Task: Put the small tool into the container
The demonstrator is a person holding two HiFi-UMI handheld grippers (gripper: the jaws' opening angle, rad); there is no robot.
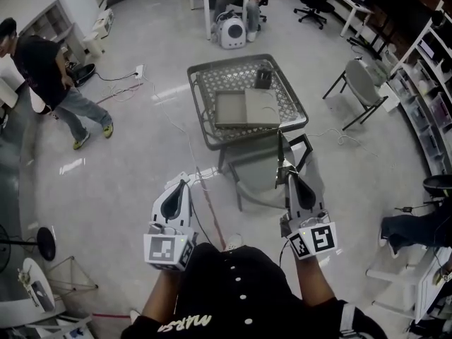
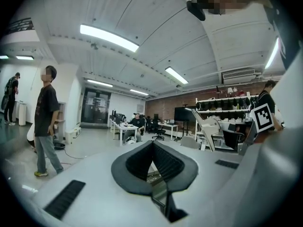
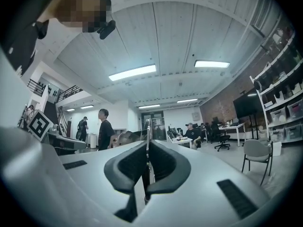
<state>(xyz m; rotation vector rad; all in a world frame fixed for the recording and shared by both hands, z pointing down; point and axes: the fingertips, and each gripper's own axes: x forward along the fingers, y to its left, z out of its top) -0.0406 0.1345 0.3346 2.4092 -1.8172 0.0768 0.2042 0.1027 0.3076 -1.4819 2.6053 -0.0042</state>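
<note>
Your right gripper point(image 1: 286, 178) clamped on thin tool point(image 1: 280, 154), tip forward, lined up for box point(image 1: 247, 108) by table point(image 1: 200, 111) near edge; left gripper point(image 1: 183, 186) closed, empty, parked

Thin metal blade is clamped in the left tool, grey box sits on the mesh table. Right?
Not quite: the thin metal blade is clamped in the right tool, as the right gripper view shows; the left tool is shut on nothing. The grey box does sit on the mesh table.
</note>
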